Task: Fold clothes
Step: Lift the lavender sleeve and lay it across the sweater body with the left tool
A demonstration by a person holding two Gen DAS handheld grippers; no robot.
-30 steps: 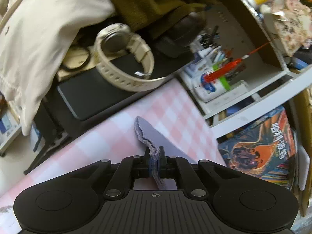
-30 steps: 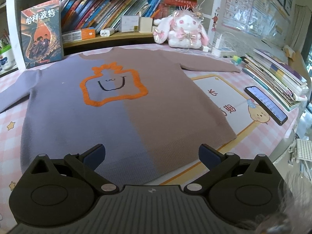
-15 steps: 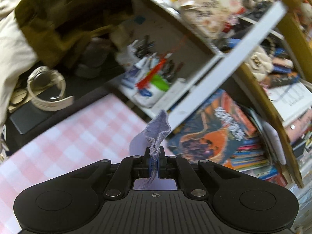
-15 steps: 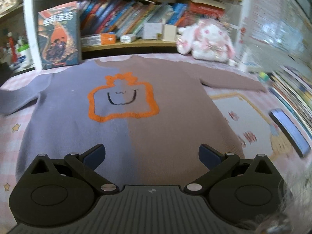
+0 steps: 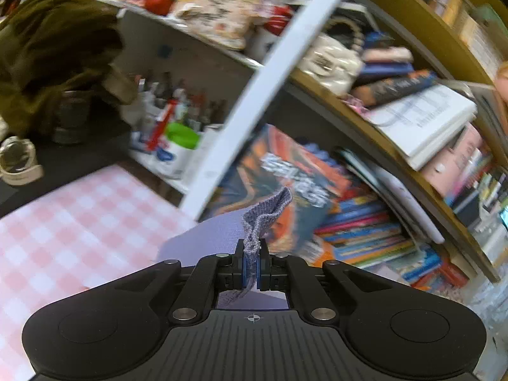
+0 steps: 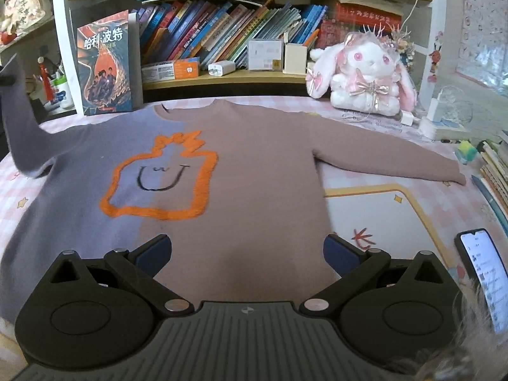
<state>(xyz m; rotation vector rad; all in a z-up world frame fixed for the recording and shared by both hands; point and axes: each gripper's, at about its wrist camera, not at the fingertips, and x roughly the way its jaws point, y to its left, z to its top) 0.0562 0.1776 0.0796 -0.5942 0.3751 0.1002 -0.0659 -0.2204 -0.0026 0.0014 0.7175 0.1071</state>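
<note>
A two-tone sweater, purple on the left half and brown on the right, lies flat on the table with an orange outlined figure on its chest. Its purple sleeve is lifted off the table at the far left of the right wrist view. My left gripper is shut on that sleeve's ribbed cuff, which sticks up between the pads. The brown sleeve lies stretched out to the right. My right gripper hovers open over the sweater's lower hem, nothing between its fingers.
A pink checked tablecloth covers the table. A bookshelf runs along the back with an upright book and a plush rabbit. A lit phone and stacked books lie at the right. Pen cups stand left.
My left gripper has risen and swung right with the cuff, lifting the purple sleeve off the table. My right gripper has shifted along the hem, so the sweater's brown sleeve and the rabbit show fully.
</note>
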